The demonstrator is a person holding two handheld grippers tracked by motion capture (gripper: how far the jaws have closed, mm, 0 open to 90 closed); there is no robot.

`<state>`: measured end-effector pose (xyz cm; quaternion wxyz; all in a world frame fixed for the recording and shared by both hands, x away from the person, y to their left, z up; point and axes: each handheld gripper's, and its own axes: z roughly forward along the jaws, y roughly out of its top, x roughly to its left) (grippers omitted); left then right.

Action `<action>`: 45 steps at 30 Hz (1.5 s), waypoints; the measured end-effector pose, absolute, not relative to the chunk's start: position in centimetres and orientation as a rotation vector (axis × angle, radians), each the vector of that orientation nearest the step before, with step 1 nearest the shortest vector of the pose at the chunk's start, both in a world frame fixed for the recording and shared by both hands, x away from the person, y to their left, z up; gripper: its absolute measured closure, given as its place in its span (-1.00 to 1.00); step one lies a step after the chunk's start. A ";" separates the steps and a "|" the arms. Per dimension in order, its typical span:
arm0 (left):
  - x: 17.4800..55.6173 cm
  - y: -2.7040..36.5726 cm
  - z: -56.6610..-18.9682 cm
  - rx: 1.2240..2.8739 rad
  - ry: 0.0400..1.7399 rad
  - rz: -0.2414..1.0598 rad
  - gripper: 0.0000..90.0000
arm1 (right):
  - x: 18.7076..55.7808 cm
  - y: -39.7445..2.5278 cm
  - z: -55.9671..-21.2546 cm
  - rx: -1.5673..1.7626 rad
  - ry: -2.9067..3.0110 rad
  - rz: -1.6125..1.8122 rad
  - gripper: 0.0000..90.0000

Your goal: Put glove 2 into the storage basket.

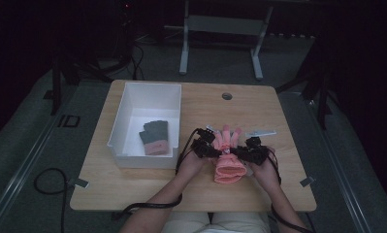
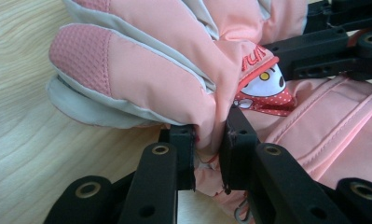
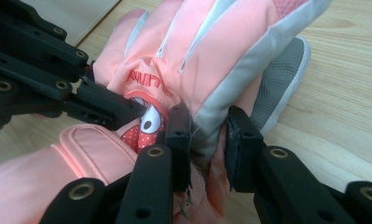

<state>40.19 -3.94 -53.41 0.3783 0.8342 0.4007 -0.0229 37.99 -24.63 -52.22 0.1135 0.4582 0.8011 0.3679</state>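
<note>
Ski glove (image 1: pixel 228 158) lying on the tabletop (image 1: pixel 133 187), between the left gripper (image 1: pixel 206 147) and the right gripper (image 1: pixel 249 152), each pinching a fold at one side of it. Open bin (image 1: pixel 128 104) on the tabletop left of the left gripper, a knit glove (image 1: pixel 154 136) inside. Small flat strip (image 1: pixel 261 132) just beyond the right gripper.

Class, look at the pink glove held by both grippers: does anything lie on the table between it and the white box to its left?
Nothing visible does. The pink glove is pinched by the left gripper and right gripper. Bare table separates it from the white box, whose near wall it must clear. A grey glove already lies inside.
</note>
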 end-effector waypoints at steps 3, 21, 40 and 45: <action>39.8 -4.3 -52.5 2.131 0.993 -0.056 0.73 | 37.7 -25.0 -51.5 1.343 2.346 1.085 0.65; 38.5 -3.6 -42.5 2.137 0.857 0.086 0.75 | 35.4 -25.3 -43.4 1.233 2.194 1.243 0.66; 38.6 2.3 -35.2 2.114 0.873 0.242 0.75 | 36.7 -19.5 -36.9 1.164 2.120 1.347 0.66; 38.5 4.6 -33.9 2.109 0.899 0.258 0.75 | 36.9 -17.4 -35.8 1.133 2.124 1.368 0.66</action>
